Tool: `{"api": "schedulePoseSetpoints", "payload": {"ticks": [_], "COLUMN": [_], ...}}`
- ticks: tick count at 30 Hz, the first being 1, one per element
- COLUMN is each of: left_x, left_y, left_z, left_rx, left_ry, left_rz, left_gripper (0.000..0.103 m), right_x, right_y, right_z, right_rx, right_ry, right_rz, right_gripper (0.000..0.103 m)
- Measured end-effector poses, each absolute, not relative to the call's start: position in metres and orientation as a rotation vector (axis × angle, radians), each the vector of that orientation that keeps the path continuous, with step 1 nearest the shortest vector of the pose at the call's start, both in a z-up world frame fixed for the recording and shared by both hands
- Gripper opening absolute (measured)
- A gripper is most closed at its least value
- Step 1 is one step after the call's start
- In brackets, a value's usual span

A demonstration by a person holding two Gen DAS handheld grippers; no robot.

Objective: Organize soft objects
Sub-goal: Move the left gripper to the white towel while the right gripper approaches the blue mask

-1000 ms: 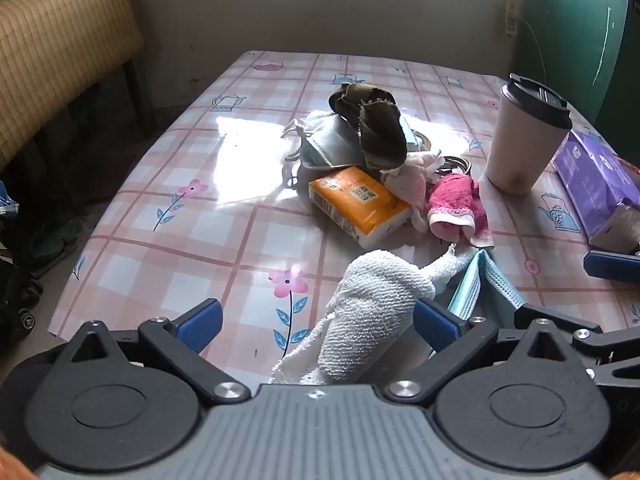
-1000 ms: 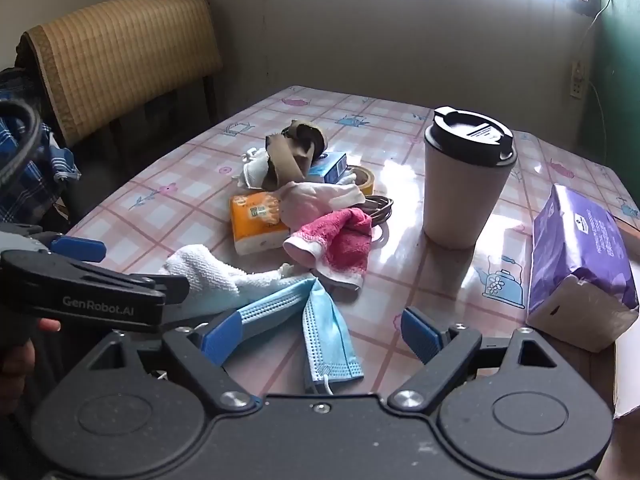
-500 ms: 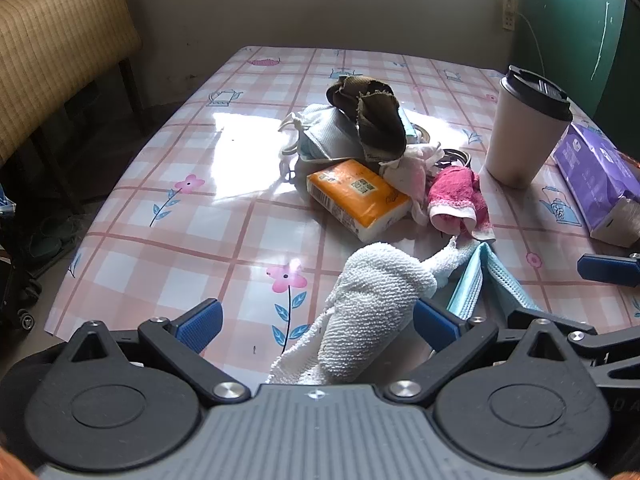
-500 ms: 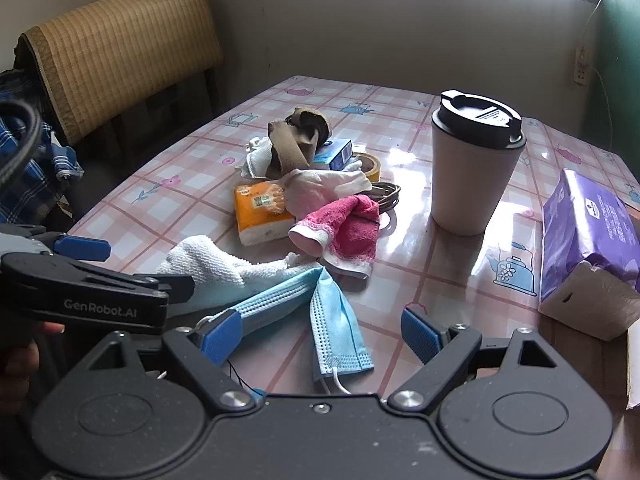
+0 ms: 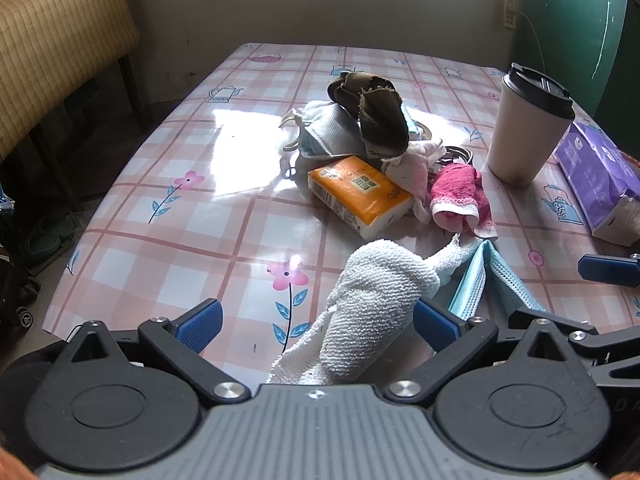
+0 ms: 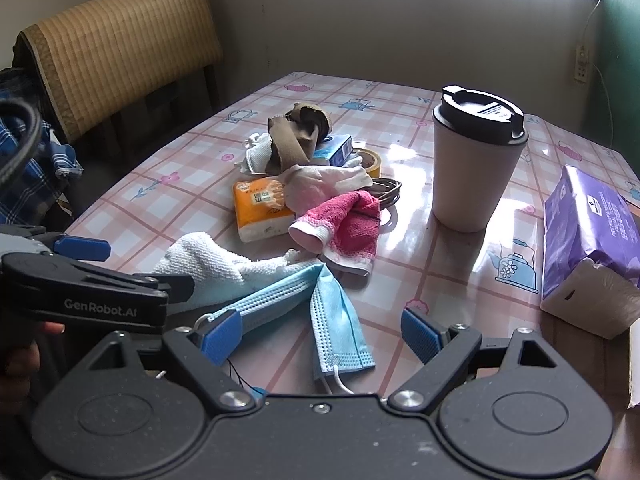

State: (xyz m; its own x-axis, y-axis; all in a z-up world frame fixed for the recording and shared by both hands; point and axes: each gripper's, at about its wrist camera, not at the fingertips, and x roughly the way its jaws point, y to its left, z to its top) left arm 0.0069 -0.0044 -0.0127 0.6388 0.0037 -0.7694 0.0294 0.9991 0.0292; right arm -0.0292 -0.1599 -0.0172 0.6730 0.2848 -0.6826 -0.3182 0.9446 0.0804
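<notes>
A white towel [image 5: 372, 312] lies at the near table edge between the open fingers of my left gripper [image 5: 316, 322]; it also shows in the right wrist view [image 6: 208, 264]. A blue face mask [image 6: 320, 304] lies beside it, between the open fingers of my right gripper [image 6: 322, 330]. Further back lie a pink cloth [image 5: 460, 196], a pale pink glove [image 6: 320, 184], a brown cloth [image 5: 376, 116] and a white mask [image 5: 320, 132]. Neither gripper holds anything.
An orange tissue pack [image 5: 360, 196], a lidded paper cup [image 6: 476, 160], a purple tissue pack [image 6: 588, 216], a tape roll [image 6: 370, 160] and a blue box [image 6: 334, 148] sit on the checked table [image 5: 200, 208]. A wicker chair [image 6: 120, 52] stands at the left.
Both grippers have drawn back and risen a little, so the table shows more from above. The towel and mask stay in place between the open fingers.
</notes>
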Motion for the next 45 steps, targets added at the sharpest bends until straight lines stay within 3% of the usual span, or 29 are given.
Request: {"api": "schedulePoseSetpoints", "payload": {"ticks": [45], "left_x": [0.018], "left_y": [-0.005], "left_z": [-0.033], "left_rx": [0.034], "left_ry": [0.923], "left_rz": [-0.058], "left_gripper": [0.103], "right_x": [-0.016], "right_y": [-0.159], "right_z": [-0.03], "right_rx": [-0.046], "right_ry": [0.811], "right_rz": [0.333], "right_gripper": [0.101]}}
